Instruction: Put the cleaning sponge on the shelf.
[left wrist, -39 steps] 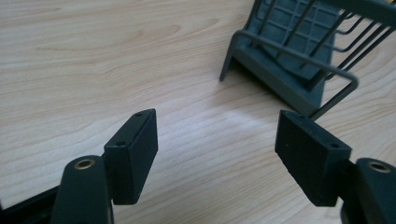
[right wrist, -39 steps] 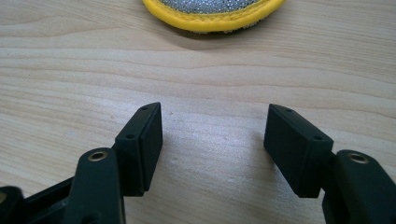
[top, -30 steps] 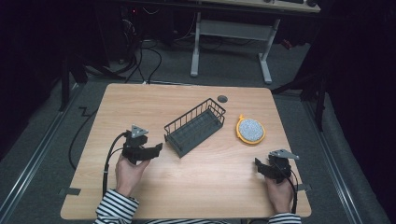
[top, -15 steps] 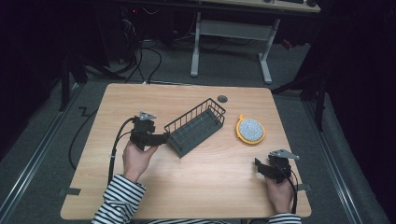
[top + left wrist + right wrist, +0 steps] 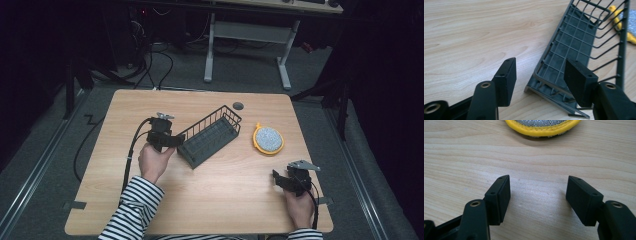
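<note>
High view: dark wire basket [image 5: 210, 136], oblong, open-grid, set aslant at mid-table [image 5: 150, 102]; left gripper [image 5: 172, 141] sits at its near-left end, right gripper [image 5: 276, 176] rests well apart, near a round yellow-rimmed scouring pad [image 5: 268, 139]. Left gripper view: the jaws have just been narrowing, astride the basket's corner rim but not yet pressing; the basket likely handles light and stiff, best pinched on the rim wire. Right gripper view: jaws wide, nothing between them, over pale wood grain.

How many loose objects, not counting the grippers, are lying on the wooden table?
2: a dark wire basket near the table's middle, just ahead of the left gripper, and a round yellow-rimmed scouring pad to its right. Nothing else seems hidden.
</note>
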`<state>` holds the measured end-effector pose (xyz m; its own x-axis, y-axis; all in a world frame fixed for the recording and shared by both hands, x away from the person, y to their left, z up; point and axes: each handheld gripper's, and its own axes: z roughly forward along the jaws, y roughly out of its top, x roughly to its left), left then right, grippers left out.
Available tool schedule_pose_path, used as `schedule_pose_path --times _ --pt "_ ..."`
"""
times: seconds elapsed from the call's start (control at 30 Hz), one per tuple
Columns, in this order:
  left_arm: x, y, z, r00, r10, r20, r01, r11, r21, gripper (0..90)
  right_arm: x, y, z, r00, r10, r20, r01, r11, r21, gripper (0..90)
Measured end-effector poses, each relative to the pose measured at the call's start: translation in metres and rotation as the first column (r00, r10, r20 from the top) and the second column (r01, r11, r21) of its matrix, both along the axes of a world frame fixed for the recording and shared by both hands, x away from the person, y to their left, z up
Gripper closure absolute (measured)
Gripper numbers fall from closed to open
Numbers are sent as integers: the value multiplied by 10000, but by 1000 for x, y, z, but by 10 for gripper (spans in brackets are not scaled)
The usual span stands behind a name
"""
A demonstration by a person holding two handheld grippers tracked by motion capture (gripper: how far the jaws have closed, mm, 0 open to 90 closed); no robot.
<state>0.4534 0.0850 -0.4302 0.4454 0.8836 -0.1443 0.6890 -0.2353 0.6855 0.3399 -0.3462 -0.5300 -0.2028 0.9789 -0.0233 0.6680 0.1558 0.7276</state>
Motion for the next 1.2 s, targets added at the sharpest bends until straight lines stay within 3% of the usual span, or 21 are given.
schedule_pose_path --times 0.17,0.43,0.57,0.87,1.2 --pt "4 -5 -5 9998 6 -209 1 9995 322 488 0 0 0 10000 29 -8 -29 10000 10 363" --pt "8 -12 -8 9989 24 -466 -7 9993 366 591 0 0 0 10000 88 -2 -88 10000 7 364" --pt "11 -14 -10 9980 0 -627 13 9998 213 649 -1 1 0 10000 94 -17 -94 10000 13 364" --pt "16 -8 -11 9983 103 -579 -100 9999 61 740 -1 1 0 9999 108 -25 -108 9999 12 364" --pt "23 0 -12 9973 -123 -720 104 9996 -262 746 -1 1 0 9999 133 -10 -133 9999 3 364"
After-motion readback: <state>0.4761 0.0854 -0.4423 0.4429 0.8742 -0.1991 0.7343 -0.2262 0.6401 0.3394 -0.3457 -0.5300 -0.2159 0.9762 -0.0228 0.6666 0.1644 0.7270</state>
